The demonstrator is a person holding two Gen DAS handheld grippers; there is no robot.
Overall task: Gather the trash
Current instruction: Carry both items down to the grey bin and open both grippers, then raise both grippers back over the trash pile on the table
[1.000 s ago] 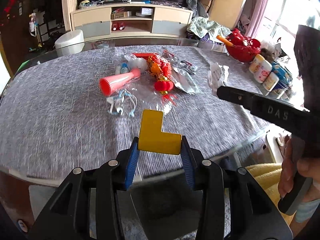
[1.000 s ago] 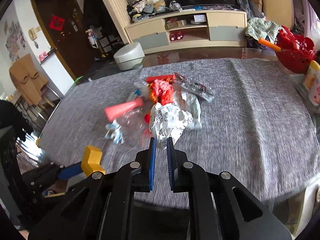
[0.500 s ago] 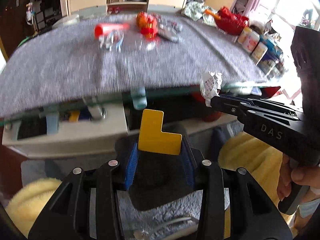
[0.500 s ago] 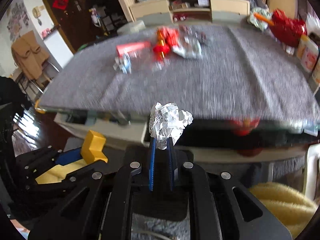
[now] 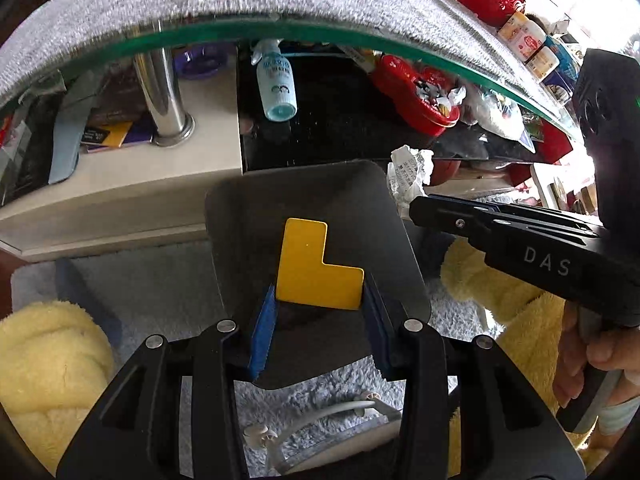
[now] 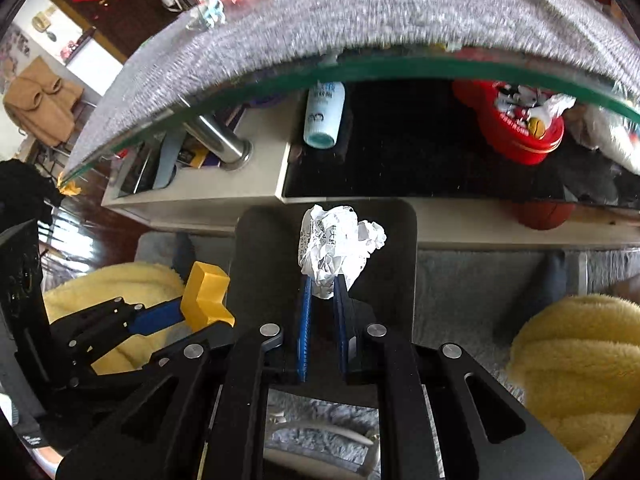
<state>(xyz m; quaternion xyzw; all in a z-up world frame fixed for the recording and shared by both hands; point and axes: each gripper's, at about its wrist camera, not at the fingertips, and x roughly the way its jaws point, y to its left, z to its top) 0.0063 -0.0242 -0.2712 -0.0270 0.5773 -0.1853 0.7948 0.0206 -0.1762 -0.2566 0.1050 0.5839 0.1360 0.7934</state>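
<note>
A yellow L-shaped block [image 5: 314, 266] is clamped by the left gripper [image 5: 318, 300] (crumpled paper [image 6: 338, 246] by the right gripper [image 6: 322, 294]) above a dark bin [image 5: 360, 204].

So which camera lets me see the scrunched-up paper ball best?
The right wrist view: the crumpled paper ball sits in the middle, pinched by the right hand-held gripper, above the dark bin. The left wrist view shows it small, off to the side, partly hidden by that gripper.
</note>
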